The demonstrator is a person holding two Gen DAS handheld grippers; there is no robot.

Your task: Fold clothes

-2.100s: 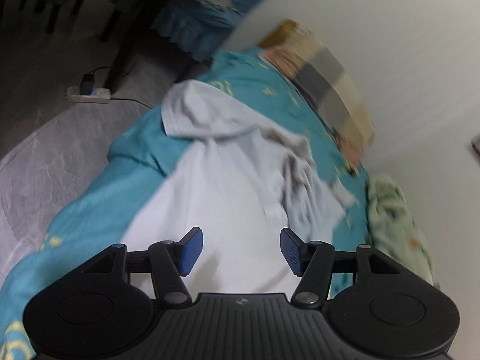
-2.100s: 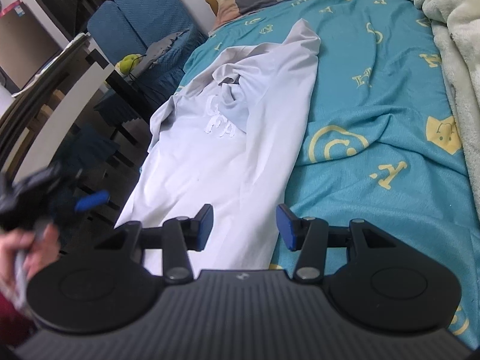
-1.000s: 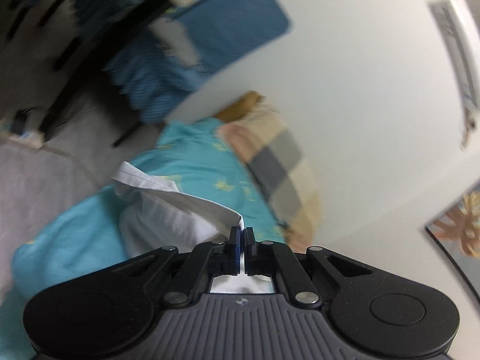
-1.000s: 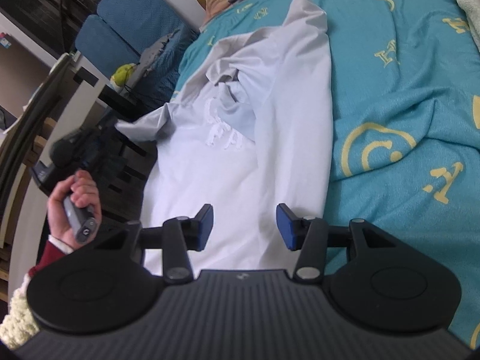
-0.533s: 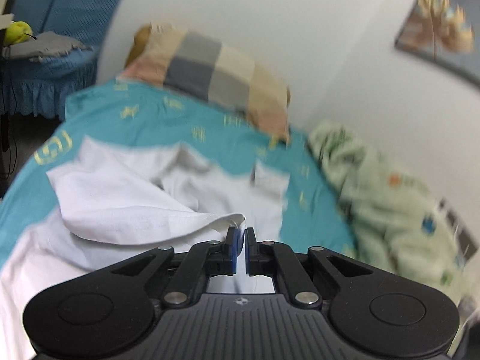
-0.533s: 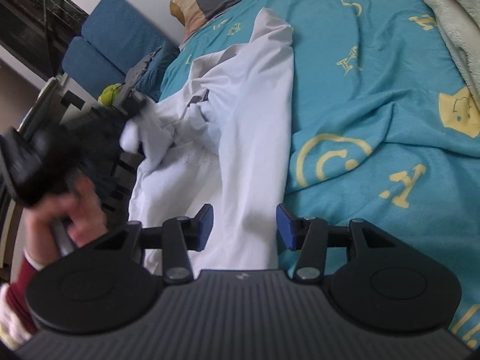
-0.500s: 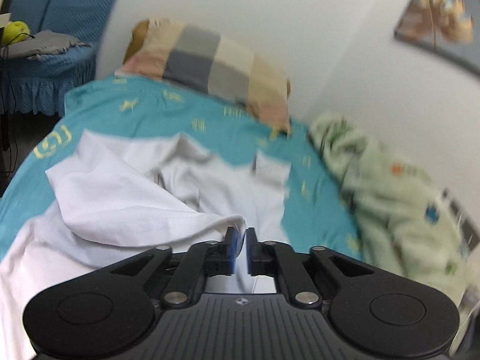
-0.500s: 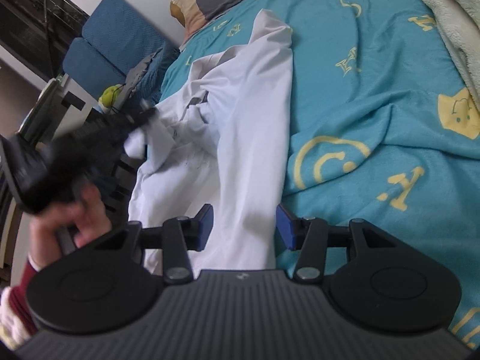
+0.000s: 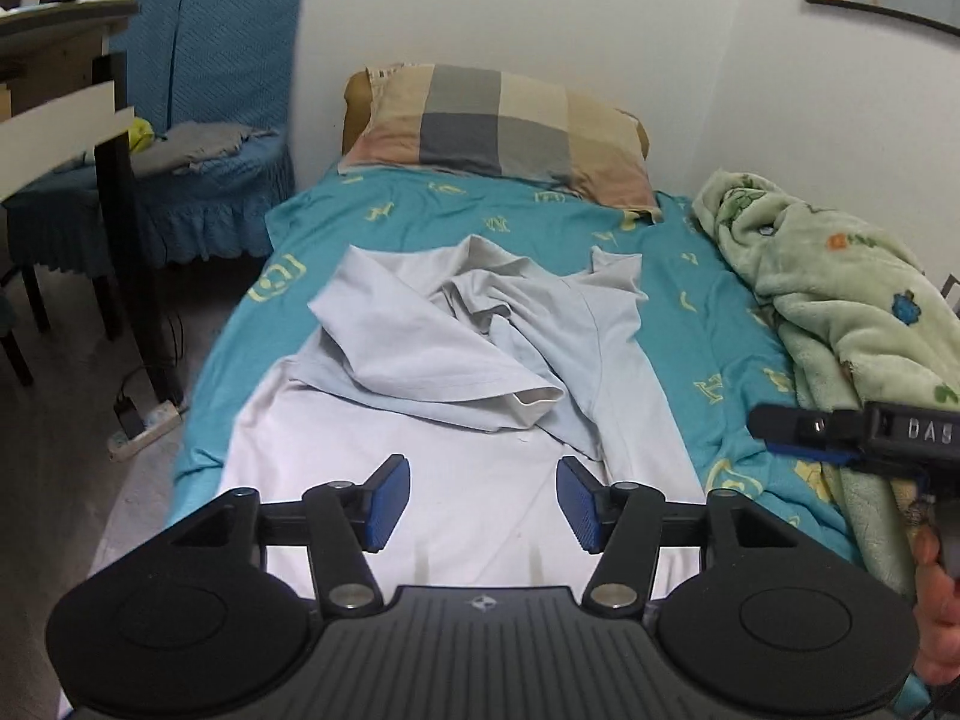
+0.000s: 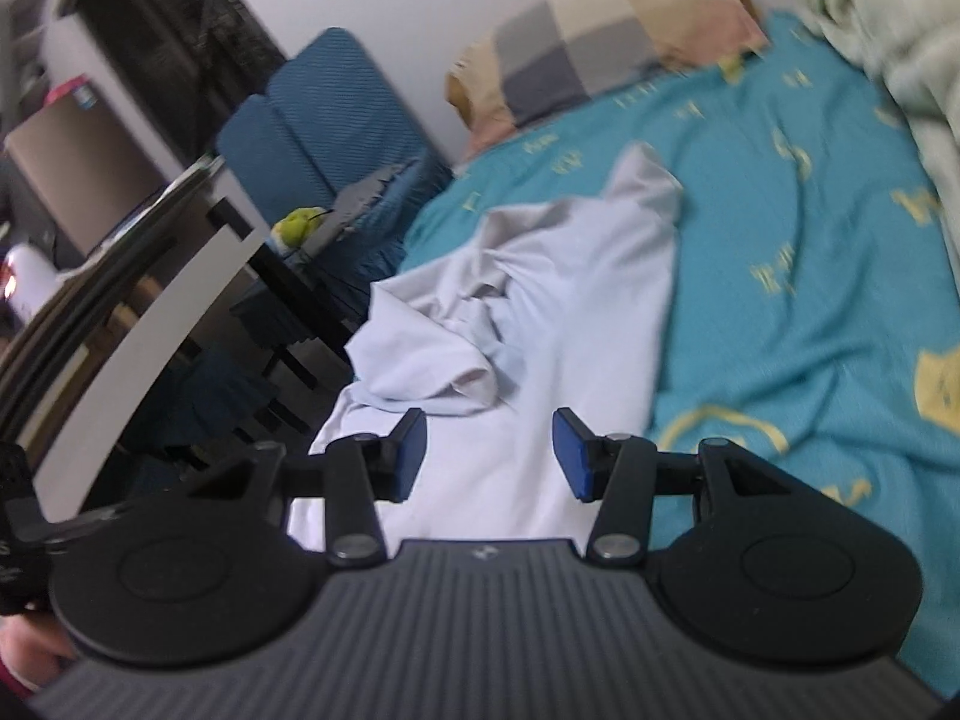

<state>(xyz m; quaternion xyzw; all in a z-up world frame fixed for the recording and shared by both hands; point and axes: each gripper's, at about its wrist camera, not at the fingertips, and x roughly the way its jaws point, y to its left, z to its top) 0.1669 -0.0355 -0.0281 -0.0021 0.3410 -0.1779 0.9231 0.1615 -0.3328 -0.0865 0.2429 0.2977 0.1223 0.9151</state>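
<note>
A pale grey-white shirt point(image 9: 456, 420) lies lengthwise on the teal bedsheet point(image 9: 708, 324). Its left sleeve point(image 9: 420, 354) is folded across the chest, cuff near the middle. My left gripper point(image 9: 483, 504) hovers open above the shirt's lower part, nothing between its blue pads. In the right wrist view the same shirt point(image 10: 540, 324) shows with the folded sleeve point(image 10: 432, 354) just beyond my right gripper point(image 10: 489, 456), which is open and empty too. The right gripper's body and the hand holding it also show at the right edge of the left wrist view.
A checked pillow point(image 9: 504, 120) lies at the head of the bed against the white wall. A green fleece blanket point(image 9: 840, 300) is heaped along the right side. A blue chair point(image 9: 204, 138) and a dark table leg point(image 9: 132, 240) stand left of the bed; a power strip point(image 9: 144, 426) lies on the floor.
My left gripper, shut on the sleeve half a second ago, has opened and dropped it across the chest, then drawn back. The right gripper has stayed open while its view tilted up.
</note>
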